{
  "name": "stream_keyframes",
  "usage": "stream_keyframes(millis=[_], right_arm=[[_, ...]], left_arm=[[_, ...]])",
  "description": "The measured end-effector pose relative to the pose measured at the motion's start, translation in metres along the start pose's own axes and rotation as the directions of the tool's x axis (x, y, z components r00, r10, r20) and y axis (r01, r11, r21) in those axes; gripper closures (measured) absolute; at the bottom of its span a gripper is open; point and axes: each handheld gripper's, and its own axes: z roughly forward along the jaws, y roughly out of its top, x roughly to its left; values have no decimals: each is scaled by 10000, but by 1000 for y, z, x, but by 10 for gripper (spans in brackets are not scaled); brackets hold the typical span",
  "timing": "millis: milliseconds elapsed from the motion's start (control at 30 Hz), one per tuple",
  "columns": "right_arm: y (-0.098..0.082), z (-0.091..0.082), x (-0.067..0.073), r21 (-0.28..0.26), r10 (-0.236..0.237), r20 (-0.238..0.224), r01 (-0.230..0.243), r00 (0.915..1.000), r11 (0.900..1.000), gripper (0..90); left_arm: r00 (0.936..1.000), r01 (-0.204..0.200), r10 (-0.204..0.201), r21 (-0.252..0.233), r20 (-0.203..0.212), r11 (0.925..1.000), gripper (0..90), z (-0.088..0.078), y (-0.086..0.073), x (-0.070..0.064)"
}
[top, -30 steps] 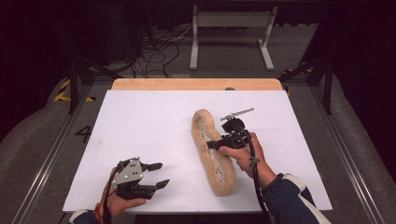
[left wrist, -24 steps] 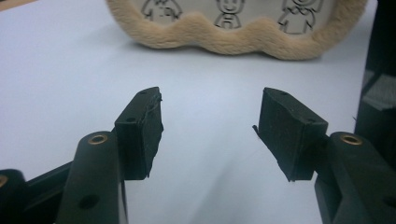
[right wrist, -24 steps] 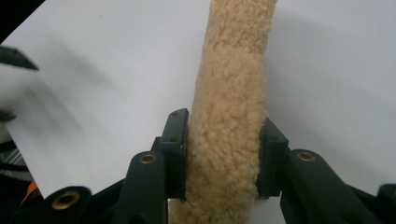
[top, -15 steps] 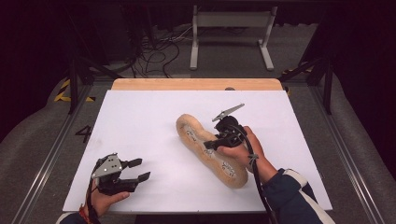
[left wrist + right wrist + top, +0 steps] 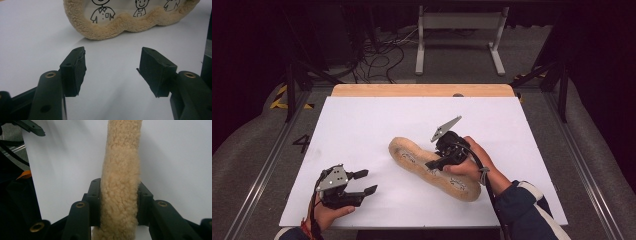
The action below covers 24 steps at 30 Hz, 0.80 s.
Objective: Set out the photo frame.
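Note:
A long tan fleece pouch (image 5: 412,154) with a clear window of cartoon figures lies slantwise on the white table sheet (image 5: 362,125). My right gripper (image 5: 432,165) is shut on its near long edge around mid-length. In the right gripper view the jaws (image 5: 119,202) squeeze the fleece (image 5: 122,157) from both sides. My left gripper (image 5: 368,182) rests near the front left corner, open and holding nothing. In the left gripper view its open jaws (image 5: 112,70) face the pouch's rounded end (image 5: 125,22), a short gap away.
A wooden board edge (image 5: 422,90) runs along the back of the sheet. Behind the table, a metal stand (image 5: 457,20) and loose cables (image 5: 377,50) sit on the floor. Metal rails (image 5: 267,165) flank the table on either side.
The right gripper has swung the pouch round, so its far end went left and it now lies slantwise. The left gripper shifted slightly left and stayed open.

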Motion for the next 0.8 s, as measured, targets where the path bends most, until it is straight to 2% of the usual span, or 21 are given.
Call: stream_keyframes(millis=[100,167,300,433,500,533,600,700,800], right_arm=[[-1,0,-1,-6,78,14,-78,10000,10000,626],[-2,-2,0,-86,38,97,-37,9999,10000,570],[-6,-10,-1,-638,224,201,-210,9995,9977,489],[-10,-18,5,-625,105,1015,-41,9948,9980,443],[-15,-22,8,-682,-79,1279,168,9918,9975,457],[-15,-22,8,-682,-79,1279,168,9918,9975,457],[-22,-26,11,-1006,-170,1295,302,9914,9945,450],[-33,-31,10,-1224,46,1479,137,9890,9924,429],[-52,-42,9,-1824,389,1628,-87,9859,9832,405]], left_arm=[[10000,-59,59,82,18,9999,373,5,3,1],[9997,-260,260,136,16,9996,363,9,7,2],[9981,-584,586,129,-190,9982,344,10,19,5],[9974,-622,620,-29,-366,9981,275,12,30,13],[9980,-523,525,68,-342,9986,257,19,33,18],[9980,-523,525,68,-342,9986,251,19,33,18],[9981,-490,500,282,-355,9984,236,31,37,25],[9988,-410,424,513,-253,9978,208,46,42,33],[9994,-334,333,486,24,9983,185,58,46,38]])
